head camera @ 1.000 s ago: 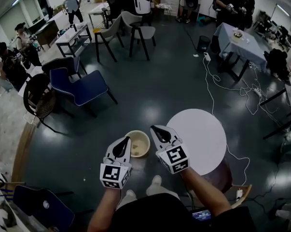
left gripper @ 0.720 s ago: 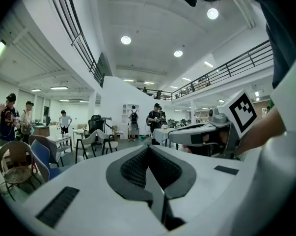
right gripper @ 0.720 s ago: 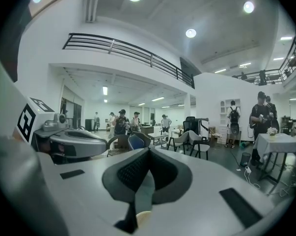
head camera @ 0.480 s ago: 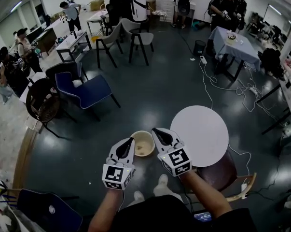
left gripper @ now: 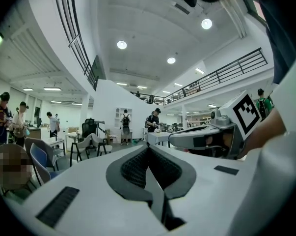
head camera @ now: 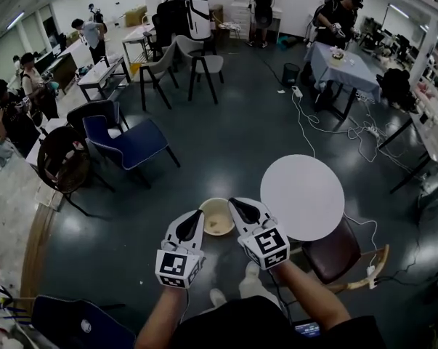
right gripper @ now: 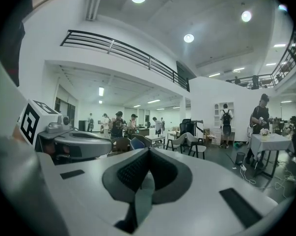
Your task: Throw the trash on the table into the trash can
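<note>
A cream round trash can (head camera: pixel 217 218) stands on the dark floor just beyond my two grippers in the head view. To its right is the white round table (head camera: pixel 302 195), whose top shows plain white. My left gripper (head camera: pixel 196 214) and right gripper (head camera: pixel 234 201) are held side by side over the near rim of the can, both pointing level. The left gripper (left gripper: pixel 148 147) is shut, pads meeting with nothing between them. The right gripper (right gripper: pixel 148 151) is likewise shut and holds nothing.
A brown chair (head camera: pixel 340 253) sits at the table's near right. Blue and black chairs (head camera: pixel 128 140) stand to the left, and a cable (head camera: pixel 306 133) trails across the floor. Further tables, chairs and several people fill the far room. My feet (head camera: pixel 249 271) are below the can.
Both grippers stayed shut and side by side while moving with the person. The whole view shifted, and the can slid slightly right between the tips.
</note>
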Motion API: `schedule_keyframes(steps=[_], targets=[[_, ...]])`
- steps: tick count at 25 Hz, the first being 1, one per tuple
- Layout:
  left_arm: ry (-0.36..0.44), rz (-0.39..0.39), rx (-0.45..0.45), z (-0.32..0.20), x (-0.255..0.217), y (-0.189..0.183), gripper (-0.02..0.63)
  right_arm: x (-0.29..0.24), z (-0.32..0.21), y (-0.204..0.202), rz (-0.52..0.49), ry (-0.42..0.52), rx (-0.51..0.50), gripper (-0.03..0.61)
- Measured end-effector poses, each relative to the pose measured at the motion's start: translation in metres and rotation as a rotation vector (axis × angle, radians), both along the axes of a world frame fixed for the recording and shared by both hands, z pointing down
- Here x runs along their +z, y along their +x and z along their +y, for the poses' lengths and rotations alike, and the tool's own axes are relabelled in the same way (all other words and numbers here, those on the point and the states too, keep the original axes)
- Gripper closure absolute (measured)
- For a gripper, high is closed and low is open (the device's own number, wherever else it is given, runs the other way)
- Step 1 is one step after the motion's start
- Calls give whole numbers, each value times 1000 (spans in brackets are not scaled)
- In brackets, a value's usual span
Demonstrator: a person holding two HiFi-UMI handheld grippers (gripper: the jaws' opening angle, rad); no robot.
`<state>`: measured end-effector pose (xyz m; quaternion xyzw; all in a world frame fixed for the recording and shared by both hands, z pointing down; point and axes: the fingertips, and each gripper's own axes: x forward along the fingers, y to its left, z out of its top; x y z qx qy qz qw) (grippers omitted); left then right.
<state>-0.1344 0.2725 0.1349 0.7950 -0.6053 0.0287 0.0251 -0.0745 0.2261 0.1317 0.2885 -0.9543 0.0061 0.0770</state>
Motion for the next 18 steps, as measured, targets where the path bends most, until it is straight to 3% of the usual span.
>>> schedule_keyframes(steps=[13,18], targets=[[11,10,29,22,3,-14,606,-1,25,-10,-9,17,32,560],[12,51,19,25,-11,-11,606,-13,28,-8,-14,10,27,560]])
